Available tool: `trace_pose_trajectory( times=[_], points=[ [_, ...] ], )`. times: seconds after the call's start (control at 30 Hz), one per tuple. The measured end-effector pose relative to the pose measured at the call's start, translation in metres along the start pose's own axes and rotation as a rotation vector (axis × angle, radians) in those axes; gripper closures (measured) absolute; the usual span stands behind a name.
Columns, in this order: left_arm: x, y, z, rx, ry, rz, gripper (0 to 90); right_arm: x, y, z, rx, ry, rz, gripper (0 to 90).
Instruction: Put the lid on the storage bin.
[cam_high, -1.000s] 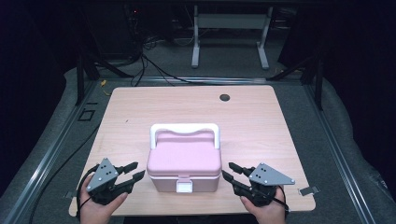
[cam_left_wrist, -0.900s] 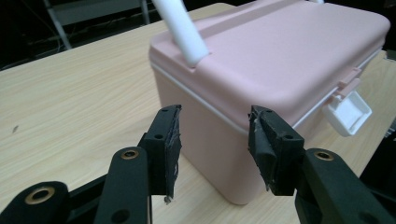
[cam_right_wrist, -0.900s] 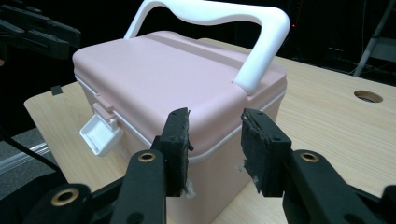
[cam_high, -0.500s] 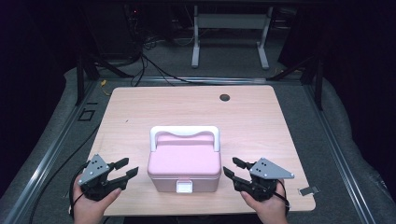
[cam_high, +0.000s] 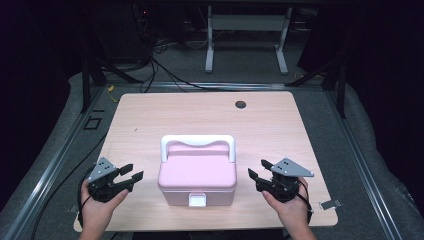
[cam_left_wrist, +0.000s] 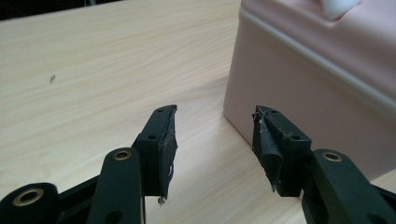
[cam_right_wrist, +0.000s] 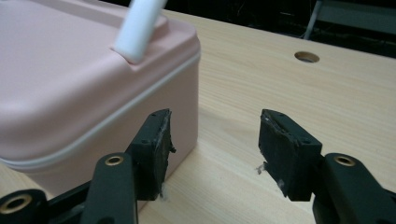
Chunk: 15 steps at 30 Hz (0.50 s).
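Observation:
A pink box (cam_high: 197, 175) with a white handle (cam_high: 197, 142) and a white front latch (cam_high: 198, 201) stands near the front edge of the wooden table (cam_high: 150, 115). My left gripper (cam_high: 131, 173) rests to the left of the box, apart from it; its jaws have just been opening and hold nothing. In the left gripper view the gripper (cam_left_wrist: 215, 126) is open, with the box (cam_left_wrist: 322, 79) at right. My right gripper (cam_high: 259, 170) lies to the right of the box, its jaws just opened wider, empty. In the right gripper view the gripper (cam_right_wrist: 215, 130) is open beside the box's corner (cam_right_wrist: 84, 84).
A round cable hole (cam_high: 241, 105) sits in the table's far right part, also the hole (cam_right_wrist: 307, 57) in the right gripper view. A small metal clip (cam_high: 331, 204) hangs at the table's front right corner. Dark floor, cables and a stand's legs (cam_high: 245, 40) lie beyond the table.
Both grippers have drawn away from the box's sides, outward and toward the table's front edge. Their jaws have spread wider.

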<state>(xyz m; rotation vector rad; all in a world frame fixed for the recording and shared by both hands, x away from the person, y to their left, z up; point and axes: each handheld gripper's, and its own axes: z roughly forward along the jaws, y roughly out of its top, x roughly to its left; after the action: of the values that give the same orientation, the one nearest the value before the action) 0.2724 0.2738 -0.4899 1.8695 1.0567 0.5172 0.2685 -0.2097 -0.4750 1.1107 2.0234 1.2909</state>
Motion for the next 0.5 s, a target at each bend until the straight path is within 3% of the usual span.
trace_pose_trajectory(
  times=[0.07, 0.23, 0.37, 0.5],
  points=[
    [0.0, -0.006, 0.003, 0.017, -0.005, -0.001, 49.5, -0.003, -0.006, 0.003, 0.003, -0.008, 0.017, 43.8],
    [-0.004, -0.018, 0.006, 0.05, -0.022, 0.011, 49.8, -0.006, -0.023, 0.009, 0.017, -0.036, 0.001, 42.8],
    [-0.004, -0.025, 0.011, 0.073, -0.03, 0.005, 50.5, -0.01, -0.035, 0.015, 0.053, -0.076, -0.06, 42.0],
    [-0.001, -0.03, 0.015, 0.081, -0.02, 0.009, 50.5, -0.014, -0.043, 0.02, 0.077, -0.075, -0.033, 41.1]
  ],
)
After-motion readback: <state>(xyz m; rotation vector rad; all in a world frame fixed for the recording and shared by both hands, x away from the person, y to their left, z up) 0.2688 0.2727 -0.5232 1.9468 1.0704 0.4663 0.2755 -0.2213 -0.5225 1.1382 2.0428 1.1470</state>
